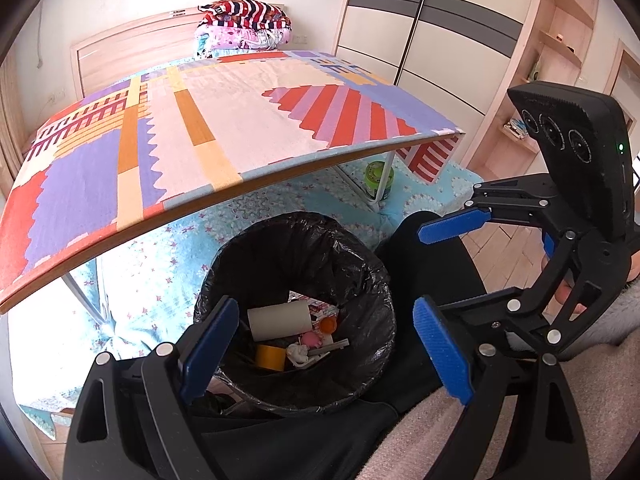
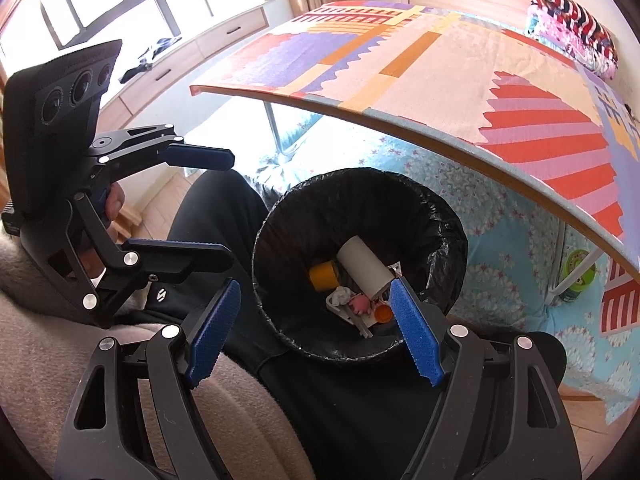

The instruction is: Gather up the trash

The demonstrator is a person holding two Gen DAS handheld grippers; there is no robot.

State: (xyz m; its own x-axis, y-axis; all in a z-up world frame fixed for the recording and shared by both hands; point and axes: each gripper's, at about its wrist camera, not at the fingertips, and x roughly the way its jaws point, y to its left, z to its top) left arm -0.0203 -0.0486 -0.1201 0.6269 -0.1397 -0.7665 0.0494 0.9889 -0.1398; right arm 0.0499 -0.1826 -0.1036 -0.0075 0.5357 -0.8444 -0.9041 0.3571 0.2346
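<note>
Black plastic lines the bin [image 1: 296, 312], which stands on the floor between the person's dark-trousered legs [image 1: 424, 248], just near of the table [image 1: 224, 128] edge. Left wrist view first: the liner is crumpled and glossy around the rim, and at the bottom lies the trash: a white roll [image 1: 280, 320], a yellow tape roll [image 1: 270, 357], an orange cap [image 1: 328, 324], a small pink thing [image 1: 313, 339] and a crumpled white scrap [image 1: 298, 354]; printed paper shows beneath, too small to read. The left gripper [image 1: 326, 354] hangs above the bin's near rim with its blue pads spread wide and nothing between them. To the right, the right gripper [image 1: 452, 224] also stands open and empty. The table's curved near edge overhangs the far side of the bin; its top, covered by a bright patterned mat, is bare. Under it, far right, a green can [image 1: 378, 178] stands by a white leg.

Right wrist view: the bin [image 2: 360, 208] sits centre, the same trash [image 2: 352, 284] at its bottom. The right gripper [image 2: 316, 330] spans the near rim, jaws apart, holding nothing. The left gripper [image 2: 216, 208] is at left over a knee, open too. Room above the bin is free; the table edge bounds it on the far right.
</note>
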